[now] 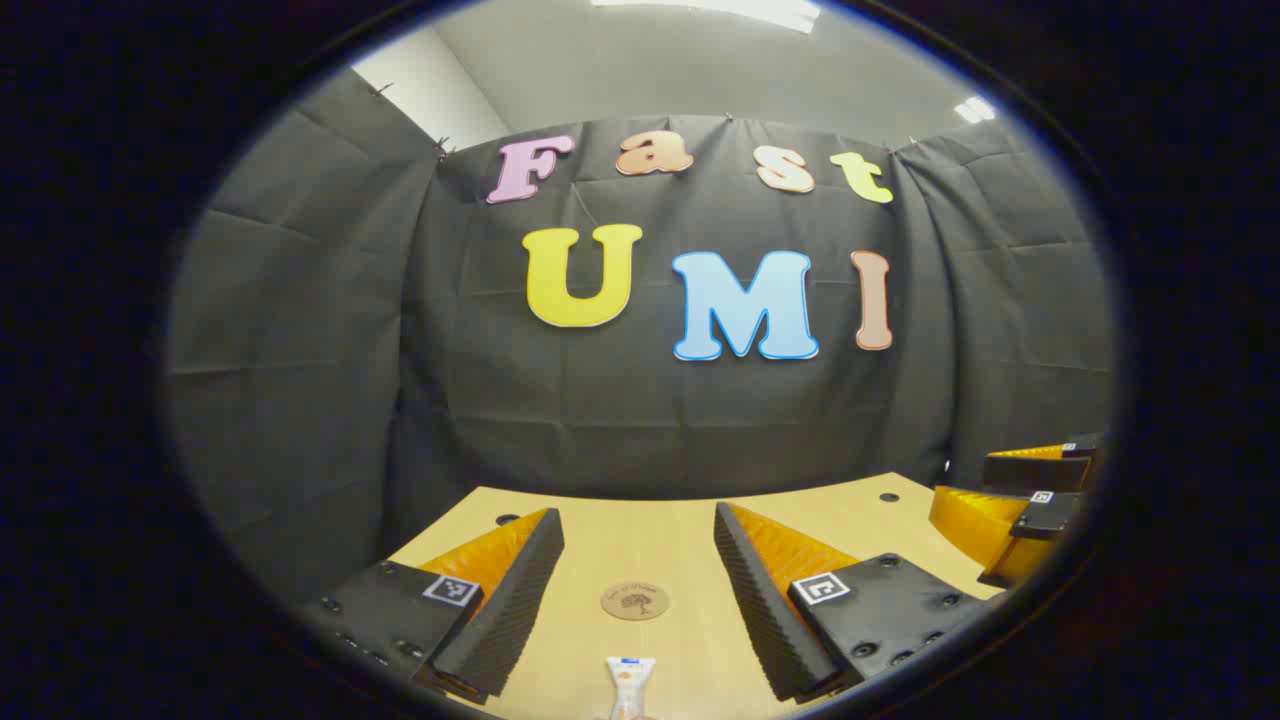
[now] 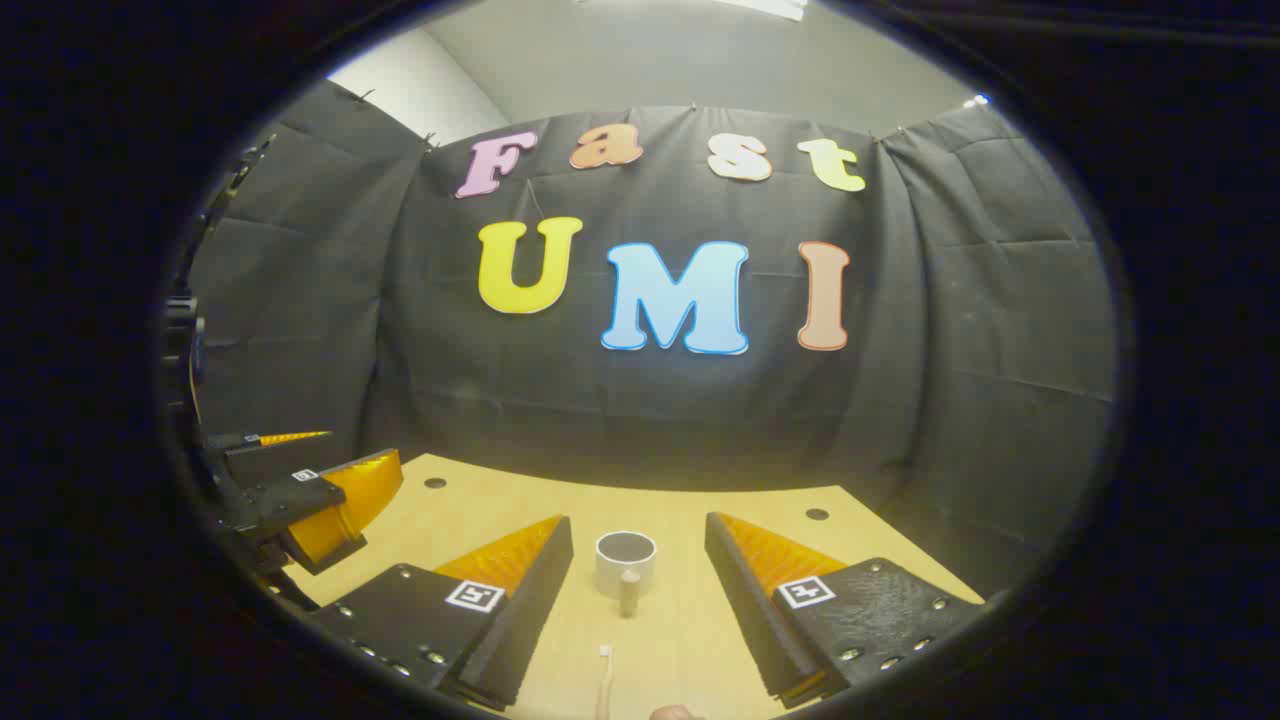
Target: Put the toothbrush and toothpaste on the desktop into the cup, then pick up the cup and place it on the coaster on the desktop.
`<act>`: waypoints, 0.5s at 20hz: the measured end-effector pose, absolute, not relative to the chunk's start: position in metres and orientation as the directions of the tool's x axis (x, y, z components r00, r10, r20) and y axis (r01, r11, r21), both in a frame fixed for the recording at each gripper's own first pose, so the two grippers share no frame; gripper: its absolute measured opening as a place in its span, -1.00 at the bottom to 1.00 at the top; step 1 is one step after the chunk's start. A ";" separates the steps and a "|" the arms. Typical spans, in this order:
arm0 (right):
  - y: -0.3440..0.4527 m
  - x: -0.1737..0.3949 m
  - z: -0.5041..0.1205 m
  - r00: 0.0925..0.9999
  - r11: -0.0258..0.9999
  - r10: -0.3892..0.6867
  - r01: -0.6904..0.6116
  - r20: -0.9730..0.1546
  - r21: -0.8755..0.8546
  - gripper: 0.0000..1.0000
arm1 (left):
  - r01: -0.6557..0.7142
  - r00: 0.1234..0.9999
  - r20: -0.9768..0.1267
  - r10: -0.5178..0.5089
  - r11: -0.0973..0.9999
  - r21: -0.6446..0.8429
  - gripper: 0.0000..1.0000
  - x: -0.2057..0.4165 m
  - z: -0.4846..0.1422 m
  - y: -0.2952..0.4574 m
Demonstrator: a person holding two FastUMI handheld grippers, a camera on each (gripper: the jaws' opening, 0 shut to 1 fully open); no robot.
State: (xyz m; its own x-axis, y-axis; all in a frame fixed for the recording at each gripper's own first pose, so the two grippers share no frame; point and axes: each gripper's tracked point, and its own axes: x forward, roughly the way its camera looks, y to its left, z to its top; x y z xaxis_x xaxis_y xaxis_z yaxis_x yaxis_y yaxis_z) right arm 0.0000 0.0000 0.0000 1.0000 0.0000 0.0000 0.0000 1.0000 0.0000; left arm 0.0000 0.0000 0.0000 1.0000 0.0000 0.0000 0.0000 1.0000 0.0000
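Note:
In the left gripper view, my left gripper [image 1: 638, 530] stands open above the wooden desktop [image 1: 660, 530]. A round brown coaster [image 1: 635, 601] lies between its fingers, and the end of a white toothpaste tube [image 1: 629, 686] lies nearer, at the bottom edge. The right gripper [image 1: 1010, 500] shows at the far right. In the right gripper view, my right gripper [image 2: 638, 530] is open too. A white cup [image 2: 625, 562] stands ahead between its fingers, with a small brown upright piece [image 2: 629, 591] in front of it. The toothbrush [image 2: 604, 680] lies nearer, head pointing forward. The left gripper [image 2: 320, 490] is at the far left.
Black cloth walls close the desk [image 2: 700, 620] at the back and both sides. Small dark holes [image 2: 435, 483] sit near the desk's back corners. A rounded brown bit [image 2: 675, 712] shows at the bottom edge of the right gripper view.

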 end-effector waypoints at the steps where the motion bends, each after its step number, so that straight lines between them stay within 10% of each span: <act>1: 0.001 0.000 -0.001 1.000 1.000 0.004 -0.004 -0.006 0.002 0.68 | 0.000 1.000 -0.001 0.000 1.000 -0.005 1.00 0.000 -0.001 -0.001; 10: -0.002 -0.002 -0.003 1.000 1.000 0.012 -0.012 -0.016 -0.019 0.68 | 0.004 1.000 -0.005 -0.004 1.000 -0.004 0.94 -0.001 -0.001 -0.010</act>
State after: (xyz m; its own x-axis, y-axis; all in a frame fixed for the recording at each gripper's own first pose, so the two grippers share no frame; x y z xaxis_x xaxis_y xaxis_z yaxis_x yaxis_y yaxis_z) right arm -0.0019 -0.0016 -0.0035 0.9998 0.0121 -0.0160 -0.0124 0.9997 -0.0191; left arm -0.0006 -0.0096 -0.0013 1.0000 -0.0044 -0.0053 0.0044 1.0000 -0.0038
